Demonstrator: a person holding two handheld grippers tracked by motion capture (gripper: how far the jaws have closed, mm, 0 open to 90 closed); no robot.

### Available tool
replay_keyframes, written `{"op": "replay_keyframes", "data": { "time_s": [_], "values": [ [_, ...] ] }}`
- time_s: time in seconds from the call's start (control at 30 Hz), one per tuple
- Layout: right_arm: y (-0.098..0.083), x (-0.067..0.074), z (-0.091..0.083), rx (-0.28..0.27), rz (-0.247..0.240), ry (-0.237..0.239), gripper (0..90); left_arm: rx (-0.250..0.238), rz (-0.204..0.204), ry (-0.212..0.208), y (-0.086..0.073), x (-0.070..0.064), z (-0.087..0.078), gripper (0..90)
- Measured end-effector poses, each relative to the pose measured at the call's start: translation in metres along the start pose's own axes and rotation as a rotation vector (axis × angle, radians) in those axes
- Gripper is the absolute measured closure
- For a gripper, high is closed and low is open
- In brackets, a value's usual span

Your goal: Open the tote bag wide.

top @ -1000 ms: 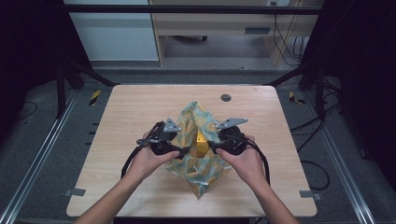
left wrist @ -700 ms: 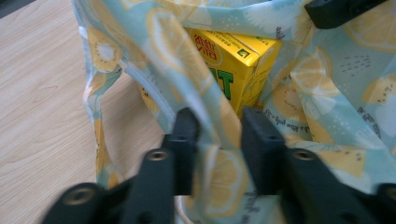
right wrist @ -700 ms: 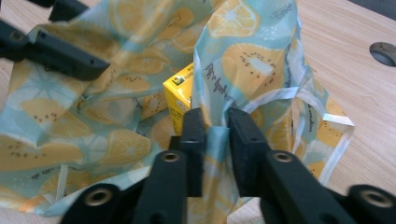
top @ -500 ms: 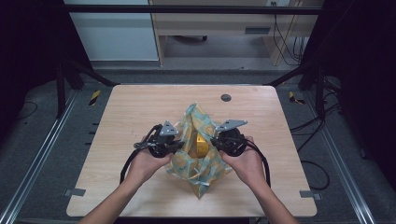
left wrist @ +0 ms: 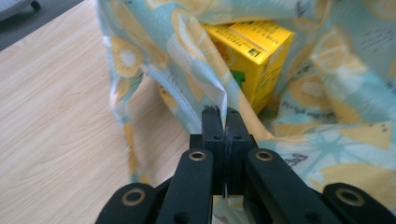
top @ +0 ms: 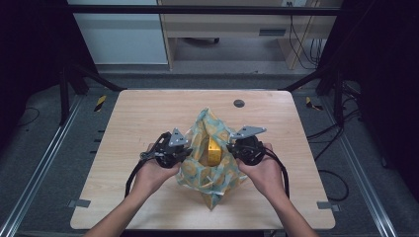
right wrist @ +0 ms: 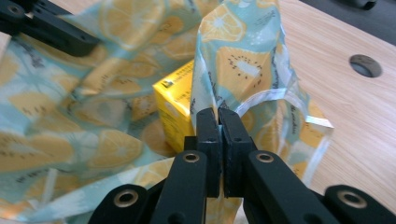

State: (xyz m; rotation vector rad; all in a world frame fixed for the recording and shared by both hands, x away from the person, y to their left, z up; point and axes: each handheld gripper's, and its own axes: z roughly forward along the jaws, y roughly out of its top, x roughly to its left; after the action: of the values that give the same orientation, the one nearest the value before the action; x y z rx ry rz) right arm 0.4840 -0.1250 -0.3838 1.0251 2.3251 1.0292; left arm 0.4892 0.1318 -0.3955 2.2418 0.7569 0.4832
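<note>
Left gripper [left wrist: 224, 122] clamped on the left edge of a fruit-print cloth [top: 210, 168] | right gripper [right wrist: 218, 122] clamped on its right edge | both lift the edges, apparently to wrap the yellow box [top: 214, 151] at table [top: 143, 113] centre

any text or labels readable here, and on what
None can be read.
Yellow box: rows of dark print along its top edge and a small dark mark at a corner, too blurred to read.
Lemon-print cloth: faint grey lettering beside the fruit slices, too small to read.
</note>
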Motion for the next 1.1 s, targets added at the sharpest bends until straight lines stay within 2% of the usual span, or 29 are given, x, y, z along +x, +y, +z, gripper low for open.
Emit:
{"op": "replay_keyframes", "data": {
  "time_s": [0.3, 0.77, 0.8, 0.9, 1.1],
  "values": [
    [-0.011, -0.013, 0.001, 0.010, 0.009, -0.044, 88.3, 0.020, 0.009, 0.048, -0.009, 0.007, 0.010, 90.0],
    [-0.012, -0.018, -0.003, -0.007, 0.019, -0.058, 88.5, -0.005, 0.031, 0.063, -0.004, 0.007, 0.005, 90.0],
    [-0.012, -0.019, -0.004, -0.010, 0.019, -0.060, 88.5, -0.020, 0.017, 0.063, -0.004, 0.006, 0.005, 90.0],
    [-0.012, -0.021, -0.006, -0.016, 0.023, -0.063, 88.5, -0.028, 0.016, 0.067, -0.004, 0.007, 0.003, 90.0],
    [-0.012, -0.024, -0.010, -0.020, 0.030, -0.072, 88.5, -0.020, 0.033, 0.081, -0.002, 0.008, 0.002, 90.0]
  ]
}}
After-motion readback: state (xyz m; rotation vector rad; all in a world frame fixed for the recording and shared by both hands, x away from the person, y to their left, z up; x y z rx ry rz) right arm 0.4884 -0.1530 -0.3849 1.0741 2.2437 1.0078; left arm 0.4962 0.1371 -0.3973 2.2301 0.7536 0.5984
